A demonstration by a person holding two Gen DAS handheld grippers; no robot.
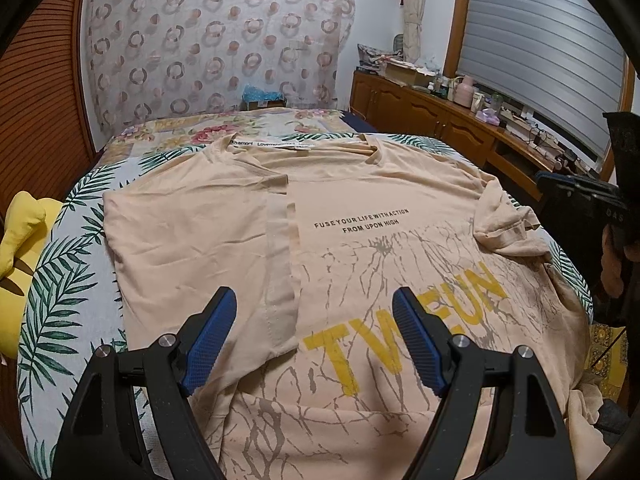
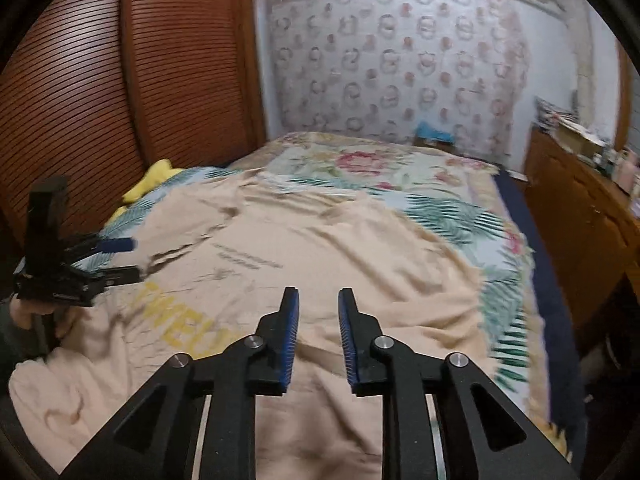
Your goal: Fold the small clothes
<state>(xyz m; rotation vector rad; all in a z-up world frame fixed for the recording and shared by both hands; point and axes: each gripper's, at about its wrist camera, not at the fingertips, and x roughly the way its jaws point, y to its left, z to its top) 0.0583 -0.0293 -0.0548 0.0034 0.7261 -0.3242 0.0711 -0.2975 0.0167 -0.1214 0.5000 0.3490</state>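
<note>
- Blue-padded left tongs (image 1: 310, 334) hover wide open and empty over the T-shirt (image 1: 360, 240), probably poised for the next grasp.
- Right tongs (image 2: 318, 336), narrowly parted, grip nothing above the T-shirt's right side.
- On the bed (image 1: 52, 280), the T-shirt's left sleeve lies folded inward; its right sleeve is bunched, unfolded.

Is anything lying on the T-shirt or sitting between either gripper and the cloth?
Nothing visible does. The peach T-shirt lies bare on the bed. The left gripper and right gripper are both open, empty and just above it; the yellow plush sits off to the side.
</note>
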